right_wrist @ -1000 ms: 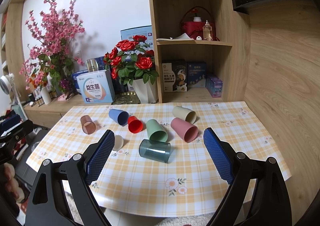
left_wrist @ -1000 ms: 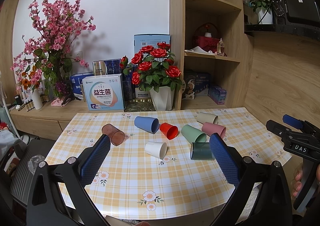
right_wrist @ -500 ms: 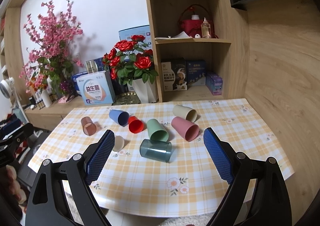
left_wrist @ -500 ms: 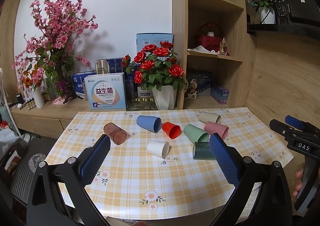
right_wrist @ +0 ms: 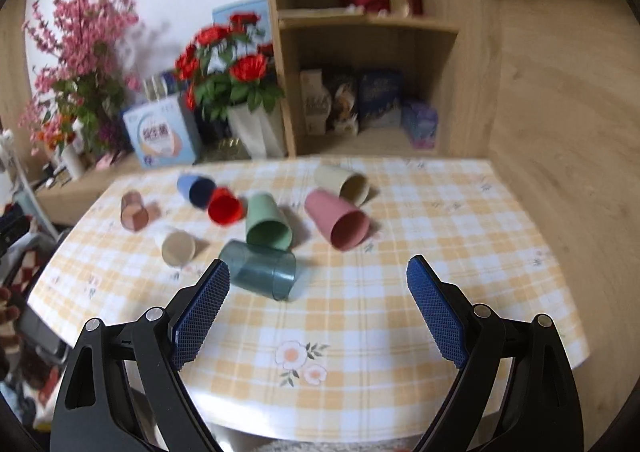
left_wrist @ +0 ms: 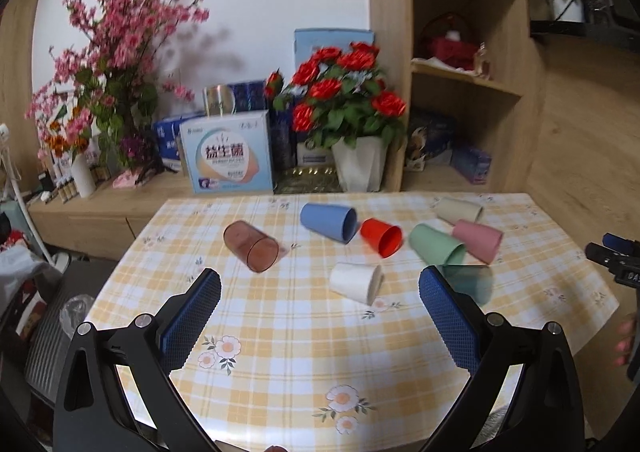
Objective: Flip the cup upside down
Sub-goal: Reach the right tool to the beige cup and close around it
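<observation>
You're in the approach: both hand-held grippers, left and right, gape empty above the checked worktop, so next straddle the translucent teal plastic cup lying sideways nearest.

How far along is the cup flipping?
Nothing flipped yet: all eight cups lie on their sides on the table. Nothing is in hand; the left gripper and right gripper are open and empty. The right one faces the teal cup. Every flip remains.
</observation>
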A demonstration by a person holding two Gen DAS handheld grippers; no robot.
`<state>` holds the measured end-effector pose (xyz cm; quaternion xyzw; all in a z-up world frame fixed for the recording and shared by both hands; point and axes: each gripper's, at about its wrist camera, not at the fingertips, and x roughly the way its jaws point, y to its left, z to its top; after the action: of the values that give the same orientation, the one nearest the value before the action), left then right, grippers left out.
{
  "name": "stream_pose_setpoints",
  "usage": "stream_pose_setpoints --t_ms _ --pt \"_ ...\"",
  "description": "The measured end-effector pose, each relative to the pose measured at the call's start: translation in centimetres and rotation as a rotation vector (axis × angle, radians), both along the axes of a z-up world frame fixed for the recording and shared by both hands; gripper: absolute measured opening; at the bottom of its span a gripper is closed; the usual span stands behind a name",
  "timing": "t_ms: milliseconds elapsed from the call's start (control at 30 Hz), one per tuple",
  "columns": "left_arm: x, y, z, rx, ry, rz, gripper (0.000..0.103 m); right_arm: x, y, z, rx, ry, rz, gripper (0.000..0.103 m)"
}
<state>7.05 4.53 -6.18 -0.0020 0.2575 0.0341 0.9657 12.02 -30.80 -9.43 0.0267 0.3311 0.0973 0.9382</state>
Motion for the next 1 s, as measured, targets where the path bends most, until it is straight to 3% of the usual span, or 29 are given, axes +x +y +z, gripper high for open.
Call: stream_pose_setpoints --t_ms 167,367,667,1000 --pt "3.4 2.4 -1.8 -0.009 0.036 0.058 0.097 6.1 -0.7 -1.8 -0.085 0.186 0.039 0.087" --pt "6.9 5.1 -3.7 -0.077 0.107 0.111 0.097 13.7 -1.3 -2.6 -0.128 0.257 0.052 0.087" --pt "10.6 7.7 -6.4 -0.095 0.14 0.193 0.097 28.2 1.4 -6.7 -0.192 0.392 0.123 0.087" --pt "13.2 9.8 -8.5 -0.143 0.176 0.23 0.097 38.0 4.6 -11.4 -0.271 0.517 0.127 0.087"
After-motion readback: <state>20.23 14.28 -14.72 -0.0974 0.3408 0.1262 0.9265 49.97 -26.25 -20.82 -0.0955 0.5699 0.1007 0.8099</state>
